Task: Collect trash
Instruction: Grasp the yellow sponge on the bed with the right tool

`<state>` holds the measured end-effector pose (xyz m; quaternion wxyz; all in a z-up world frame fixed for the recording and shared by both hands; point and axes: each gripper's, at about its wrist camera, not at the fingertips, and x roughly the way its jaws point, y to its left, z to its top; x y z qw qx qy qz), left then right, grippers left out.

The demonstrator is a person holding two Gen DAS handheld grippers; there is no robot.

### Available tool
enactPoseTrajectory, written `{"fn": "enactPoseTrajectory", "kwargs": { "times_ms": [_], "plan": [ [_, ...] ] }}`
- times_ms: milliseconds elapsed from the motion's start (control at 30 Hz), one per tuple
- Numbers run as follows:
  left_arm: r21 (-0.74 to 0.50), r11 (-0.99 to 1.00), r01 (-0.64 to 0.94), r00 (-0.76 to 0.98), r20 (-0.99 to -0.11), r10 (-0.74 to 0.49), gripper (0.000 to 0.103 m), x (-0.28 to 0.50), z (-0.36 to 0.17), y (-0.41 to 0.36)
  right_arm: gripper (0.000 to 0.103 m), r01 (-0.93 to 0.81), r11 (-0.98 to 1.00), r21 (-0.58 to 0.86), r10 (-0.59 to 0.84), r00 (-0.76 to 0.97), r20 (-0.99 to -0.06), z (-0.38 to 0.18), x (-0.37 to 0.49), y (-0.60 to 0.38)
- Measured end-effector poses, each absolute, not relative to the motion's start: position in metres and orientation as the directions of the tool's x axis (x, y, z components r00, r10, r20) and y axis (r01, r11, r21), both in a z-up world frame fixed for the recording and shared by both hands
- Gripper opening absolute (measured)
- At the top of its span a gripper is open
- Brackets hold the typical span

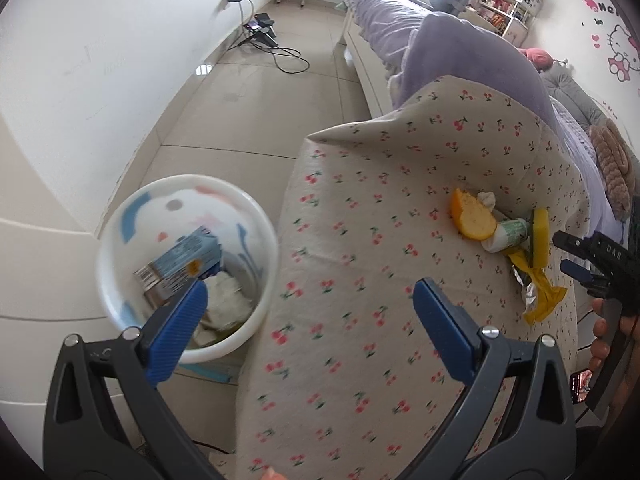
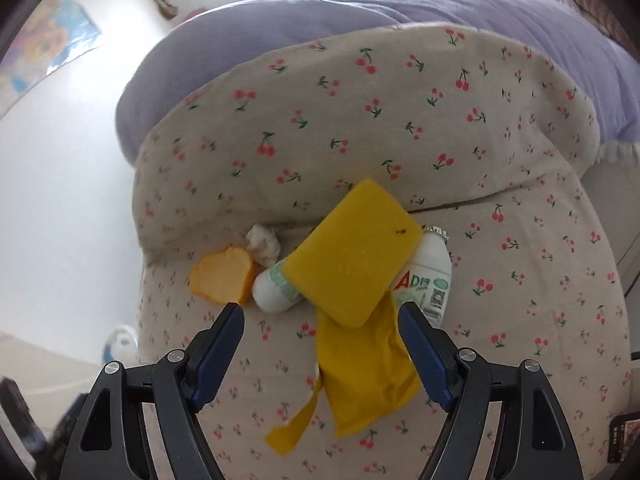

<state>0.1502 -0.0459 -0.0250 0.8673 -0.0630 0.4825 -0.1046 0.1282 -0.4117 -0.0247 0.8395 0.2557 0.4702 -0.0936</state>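
Observation:
A pile of trash lies on the cherry-print cover (image 2: 400,100): a yellow sponge (image 2: 352,252) on top of a white bottle (image 2: 428,276), a yellow wrapper (image 2: 360,372), an orange peel (image 2: 222,274) and a crumpled tissue (image 2: 264,244). My right gripper (image 2: 320,320) is open, its jaws either side of the wrapper, just short of the sponge. My left gripper (image 1: 310,312) is open and empty, between the white bin (image 1: 116,300) and the cover (image 1: 360,280). The bin holds a blue carton (image 1: 180,260) and tissues (image 1: 228,300). The pile (image 1: 500,232) and the right gripper (image 1: 576,256) show at the right.
The bin stands on the tiled floor (image 1: 260,100) against a white wall (image 1: 80,60). A purple blanket (image 2: 360,8) lies behind the cover. A charger with cables (image 1: 264,32) lies on the floor far back. Shelves (image 1: 508,4) stand at the far wall.

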Motion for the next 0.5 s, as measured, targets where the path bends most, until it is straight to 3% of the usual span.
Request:
{"fn": "enactPoseTrajectory", "kwargs": {
  "times_ms": [400,433,500],
  "plan": [
    [-0.198,0.96,0.2,0.51,-0.815,-0.274,0.102,0.177,-0.032,-0.114,0.081,0.531,0.755,0.385,0.095,0.492,-0.866,-0.052,0.163,-0.438],
    [-0.185,0.959,0.214,0.515,-0.813,-0.272,0.102,0.179,-0.034,-0.123,0.079,0.533,0.755,0.382,0.099,0.483,-0.87,-0.055,0.162,-0.44],
    [-0.163,0.959,0.233,0.518,-0.814,-0.264,0.102,0.181,-0.036,-0.135,0.06,0.523,0.756,0.393,0.124,0.476,-0.871,-0.062,0.161,-0.441]
  ]
}}
